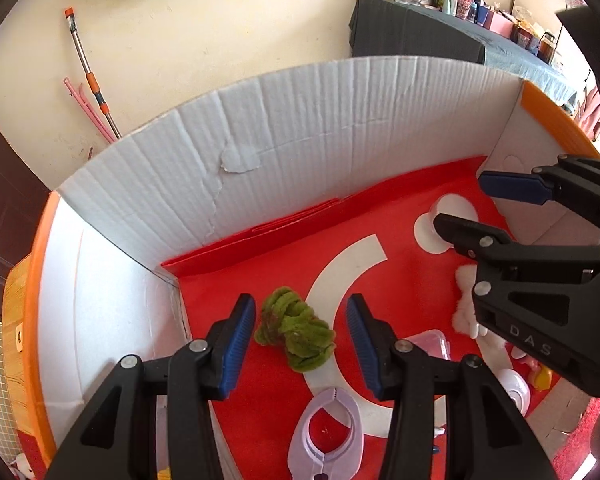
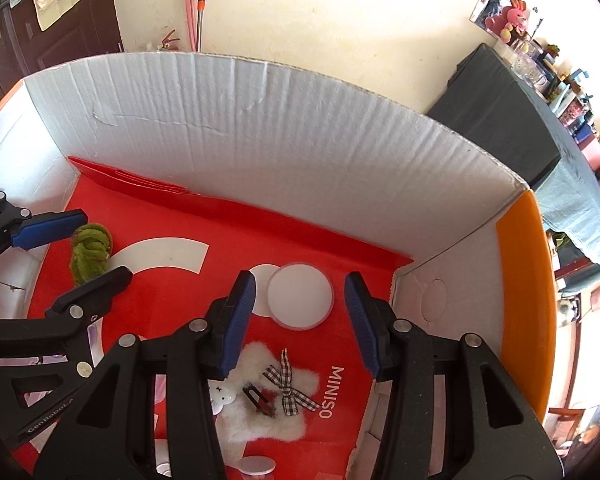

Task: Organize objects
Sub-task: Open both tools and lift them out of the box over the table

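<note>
Left wrist view: left claw hangs part-open, nothing gripped, straddling the green yarn bundle at twelve o'clock; right claw, empty and part-open, brackets the white round lid, likely readying pickups.

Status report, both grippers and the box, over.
Left gripper open over green fuzzy bundle. Right gripper open over white round lid. Nothing blocking.

- The box wall is seen as white corrugated cardboard, ridged and matt
- The box floor is lined with smooth red printed card
- The green bundle looks fuzzy, like chenille
- The star-shaped pad is covered in white fluffy pile
- The round lid appears smooth, matt plastic
</note>
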Demonstrator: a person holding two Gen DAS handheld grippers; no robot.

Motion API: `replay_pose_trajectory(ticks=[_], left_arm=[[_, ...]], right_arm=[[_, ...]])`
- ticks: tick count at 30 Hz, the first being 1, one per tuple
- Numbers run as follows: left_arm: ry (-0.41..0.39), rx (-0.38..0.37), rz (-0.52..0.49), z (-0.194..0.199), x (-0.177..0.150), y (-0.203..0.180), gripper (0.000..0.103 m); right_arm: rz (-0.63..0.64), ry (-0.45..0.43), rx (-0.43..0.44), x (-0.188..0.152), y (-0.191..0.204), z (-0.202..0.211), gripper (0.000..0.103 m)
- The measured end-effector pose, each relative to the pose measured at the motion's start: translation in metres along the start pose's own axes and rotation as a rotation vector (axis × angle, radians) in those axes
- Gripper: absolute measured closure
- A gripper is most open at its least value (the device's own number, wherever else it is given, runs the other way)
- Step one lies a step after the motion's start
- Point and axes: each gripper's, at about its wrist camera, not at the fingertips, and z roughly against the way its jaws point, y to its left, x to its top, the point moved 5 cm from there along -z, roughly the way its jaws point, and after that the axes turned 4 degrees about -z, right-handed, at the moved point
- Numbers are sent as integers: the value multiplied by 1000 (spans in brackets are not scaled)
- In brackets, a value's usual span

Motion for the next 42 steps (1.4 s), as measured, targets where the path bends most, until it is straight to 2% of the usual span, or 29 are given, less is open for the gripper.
replay_pose_trajectory(ticks=[6, 16, 18, 19, 20, 23, 31, 33, 36, 42], left_arm=[[-36, -11, 16, 16, 1, -3, 53], [-136, -38, 65, 59, -14, -4, 53], [-158, -44, 73, 70, -15, -3, 49], [-176, -33, 75, 77, -19, -1, 40], [-206, -15, 72, 87, -22, -2, 36], [-276, 28, 63, 113, -30, 4, 36], [-378, 1, 80, 150, -41, -10, 28], [-404, -1, 84, 163, -51, -12, 23], [-435, -12, 93, 176, -65, -16, 23], [-498, 2, 113, 194, -92, -24, 14]], right_arm=[[-12, -43, 17, 13, -14, 7, 54], [-29, -154, 57, 10, -22, 50, 47], [-36, -184, 68, 2, -19, 66, 45], [-39, -200, 71, 3, -22, 71, 43], [-40, -217, 72, 1, -22, 78, 42], [-46, -265, 79, -8, -19, 102, 39], [-56, -371, 113, -36, -13, 151, 32], [-59, -399, 116, -44, -12, 161, 31], [-63, -432, 129, -61, -10, 177, 29], [-51, -494, 118, -94, -4, 200, 19]])
